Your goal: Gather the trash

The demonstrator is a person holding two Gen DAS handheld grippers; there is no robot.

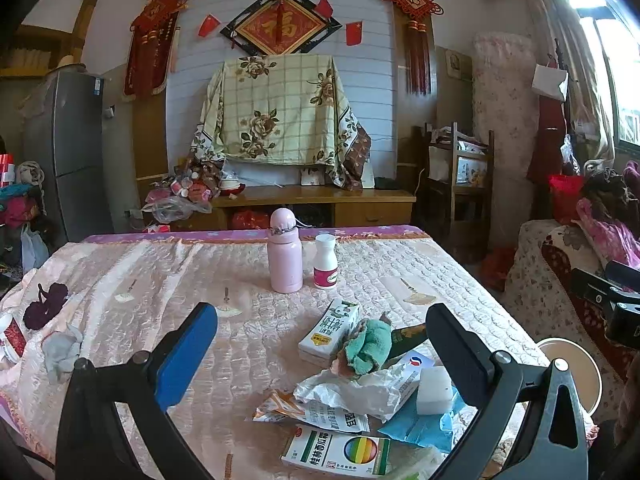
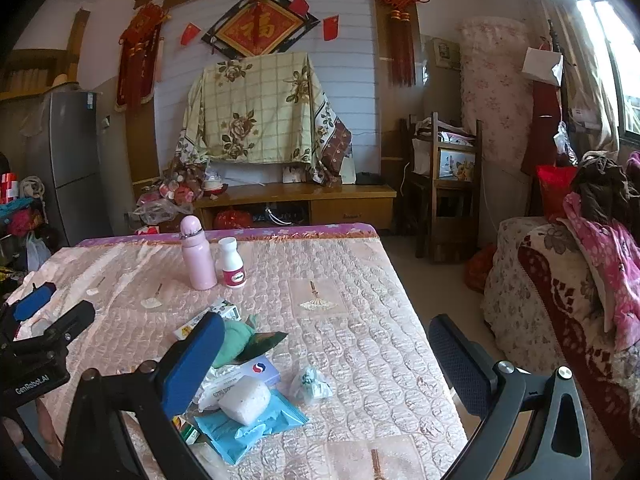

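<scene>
Pink quilted cover [image 1: 160, 264] over the whole table, with the trash heaped near the front edge. Left gripper [image 1: 320, 344] hovering above that heap, fingers spread wide, nothing between them. Right gripper [image 2: 326, 354] likewise wide apart and empty, held over the bare right part of the cover.

In the heap, seen from the left wrist: crumpled white wrapper [image 1: 348, 394] in the middle, torn orange-and-white packet [image 1: 312, 414] just below it, medicine box [image 1: 336, 452] with a rainbow circle nearest the front edge. White foam block [image 1: 434, 390] resting on a blue plastic bag [image 1: 420, 426], with a flat white-and-blue box [image 1: 414, 364] behind it. Green cloth [image 1: 368, 346] bunched on top, leaning against a milk carton [image 1: 328, 332] lying on its side; dark green wrapper [image 1: 408, 336] poking out to the right of the cloth.

From the right wrist, small clear crumpled bag [image 2: 310, 386] lying a little apart, right of the foam block.

Further back, upright and side by side: pink flask [image 1: 285, 252] and white pill bottle [image 1: 325, 262]. Grey rag [image 1: 62, 350] near the left edge, well apart from the heap. Round white rim [image 1: 576, 372], perhaps a bin, below the table's right side — cannot tell for certain.
</scene>
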